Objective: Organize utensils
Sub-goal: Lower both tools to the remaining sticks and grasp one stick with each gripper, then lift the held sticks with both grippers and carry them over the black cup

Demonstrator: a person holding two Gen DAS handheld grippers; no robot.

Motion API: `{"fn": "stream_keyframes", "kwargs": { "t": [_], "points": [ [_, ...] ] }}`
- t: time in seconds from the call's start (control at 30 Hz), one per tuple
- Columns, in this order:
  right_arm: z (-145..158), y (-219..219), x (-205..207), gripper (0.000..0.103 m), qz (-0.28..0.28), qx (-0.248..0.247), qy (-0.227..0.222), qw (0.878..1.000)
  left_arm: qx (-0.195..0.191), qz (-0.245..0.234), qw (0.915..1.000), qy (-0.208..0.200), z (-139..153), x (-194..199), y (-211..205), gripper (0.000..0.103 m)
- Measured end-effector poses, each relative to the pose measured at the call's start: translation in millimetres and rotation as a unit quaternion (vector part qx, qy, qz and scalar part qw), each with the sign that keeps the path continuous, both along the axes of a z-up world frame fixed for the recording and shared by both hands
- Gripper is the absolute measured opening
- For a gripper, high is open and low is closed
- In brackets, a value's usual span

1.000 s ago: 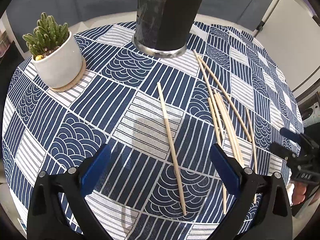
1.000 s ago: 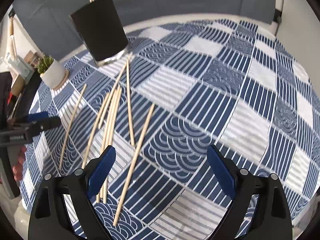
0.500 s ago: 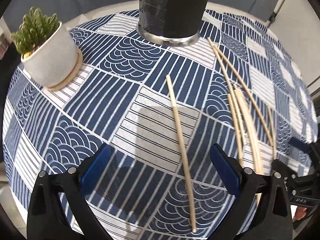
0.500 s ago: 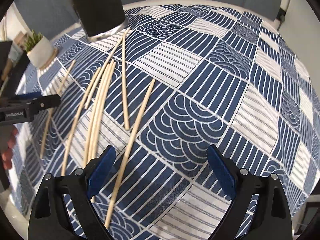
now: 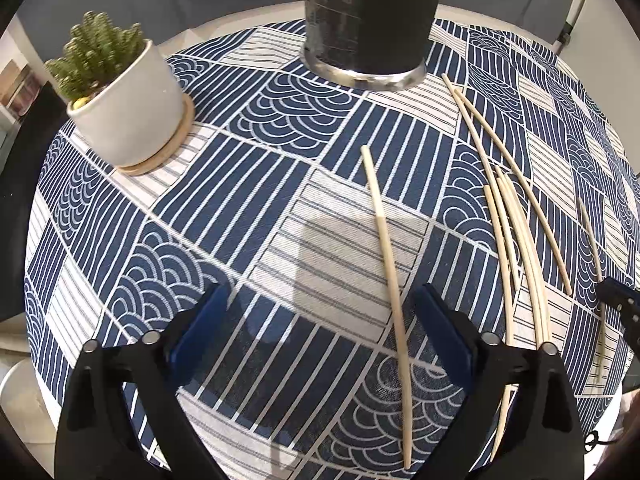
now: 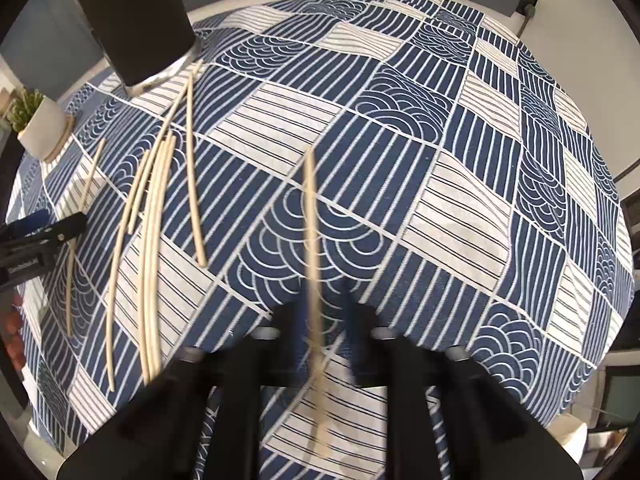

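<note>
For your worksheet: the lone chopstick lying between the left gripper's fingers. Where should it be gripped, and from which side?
Grip the lone chopstick on its lower half, coming from above with one jaw either side. It lies flat and thin, apart from the others, already inside the open left gripper.

The left gripper [image 5: 320, 330] hangs over a blue-and-white patterned tablecloth [image 5: 240, 208], its blue-padded jaws apart and just closing a little, with a single chopstick [image 5: 390, 276] lying between them nearer the right pad, untouched. More chopsticks [image 5: 516, 216] lie loosely bunched to the right. A dark cylindrical holder [image 5: 368, 20] stands upright at the far side, and a potted cactus [image 5: 124, 96] sits far left on a wooden saucer.
</note>
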State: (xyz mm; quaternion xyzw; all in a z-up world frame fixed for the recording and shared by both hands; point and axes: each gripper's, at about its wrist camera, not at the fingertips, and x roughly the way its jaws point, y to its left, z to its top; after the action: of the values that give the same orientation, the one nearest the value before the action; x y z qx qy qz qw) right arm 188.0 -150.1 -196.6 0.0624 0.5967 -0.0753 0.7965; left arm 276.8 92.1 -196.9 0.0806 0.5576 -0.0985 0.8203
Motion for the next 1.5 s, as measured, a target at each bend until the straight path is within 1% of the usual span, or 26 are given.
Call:
{"fn": "stream_keyframes", "kwargs": {
  "t": [0.03,0.07,0.1,0.13,0.17,0.2,0.23,0.27,0.3,0.33,0.4,0.5,0.57,0.6,0.7,0.77,0.87,1.0,1.17,1.33,1.47,1.5],
  "points": [
    [0.0,-0.8,0.5,0.005,0.002,0.002,0.002,1.000,0.000,0.000,1.0000,-0.001,0.8,-2.4,2.4,0.085],
    [0.0,-2.0,0.5,0.005,0.003,0.003,0.004,1.000,-0.001,0.003,1.0000,-0.001,2.5,-2.7,5.8,0.077],
    [-0.1,-5.0,0.3,0.005,0.000,0.001,0.007,1.000,-0.001,0.007,1.0000,-0.001,4.1,-3.5,10.6,0.067],
    [-0.2,-7.6,0.9,0.005,-0.003,-0.002,0.009,1.000,-0.001,0.010,0.9999,-0.002,5.5,-4.2,14.6,0.061],
    [-0.1,-10.9,0.8,0.005,-0.008,-0.003,0.010,1.000,-0.002,0.016,0.9999,-0.003,6.6,-3.8,18.9,0.048],
    [0.0,-15.8,0.8,0.005,-0.013,0.002,0.011,1.000,-0.005,0.019,0.9998,-0.005,7.7,-3.4,24.8,0.040],
    [0.3,-19.9,0.7,0.005,-0.017,0.003,0.012,1.000,-0.009,0.019,0.9998,-0.005,8.0,-4.0,29.8,0.034],
    [0.8,-22.8,0.2,0.005,-0.019,0.001,0.013,1.000,-0.005,0.021,0.9998,-0.006,8.2,-5.1,32.0,0.025],
    [0.7,-26.3,1.1,0.005,-0.022,-0.002,0.015,1.000,-0.006,0.024,0.9997,-0.005,7.9,-6.3,36.3,0.021],
    [0.7,-30.9,1.1,0.005,-0.029,-0.003,0.018,0.999,-0.012,0.030,0.9995,-0.001,8.5,-7.1,41.3,0.018],
    [0.7,-39.0,1.3,0.005,-0.040,0.000,0.024,0.999,-0.015,0.038,0.9992,0.003,8.5,-9.1,48.6,0.009],
    [1.5,-50.0,-1.4,0.005,-0.052,-0.003,0.027,0.998,-0.024,0.049,0.9984,0.014,8.8,-11.4,58.8,0.005],
    [3.0,-55.0,-4.6,0.005,-0.057,0.000,0.025,0.998,-0.029,0.053,0.9979,0.021,9.4,-15.3,67.1,0.005],
    [4.0,-56.7,-6.8,0.005,-0.058,-0.001,0.024,0.998,-0.040,0.061,0.9970,0.027,9.9,-16.9,74.2,0.005],
    [9.2,-61.8,-12.2,0.005,-0.053,-0.014,0.017,0.998,-0.050,0.074,0.9954,0.033,10.7,-22.2,87.8,0.005],
    [12.5,-64.0,-15.0,0.005,-0.051,-0.015,0.013,0.998,-0.043,0.078,0.9955,0.031,11.3,-27.0,93.4,0.005],
    [17.0,-68.2,-17.9,0.005,-0.050,-0.023,0.009,0.998,-0.044,0.094,0.9942,0.029,13.1,-33.2,103.2,0.005],
    [24.3,-73.8,-17.9,0.005,-0.051,-0.022,0.000,0.998,-0.035,0.112,0.9929,0.021,20.2,-40.7,122.4,0.005],
    [40.6,-81.3,-16.9,0.005,-0.050,-0.033,-0.010,0.998,-0.025,0.132,0.9909,0.015,31.8,-46.0,134.7,0.005],
    [57.5,-88.3,-11.0,0.005,-0.046,-0.035,-0.019,0.998,-0.021,0.154,0.9879,0.008,45.2,-52.9,150.6,0.005],
    [69.5,-95.2,0.7,0.005,-0.028,-0.037,-0.028,0.999,-0.017,0.179,0.9837,-0.001,60.1,-52.3,156.7,0.005],
    [72.3,-96.8,4.5,0.005,-0.023,-0.036,-0.030,0.999,-0.020,0.190,0.9816,-0.005,66.2,-53.4,159.6,0.005]
  ]
}}
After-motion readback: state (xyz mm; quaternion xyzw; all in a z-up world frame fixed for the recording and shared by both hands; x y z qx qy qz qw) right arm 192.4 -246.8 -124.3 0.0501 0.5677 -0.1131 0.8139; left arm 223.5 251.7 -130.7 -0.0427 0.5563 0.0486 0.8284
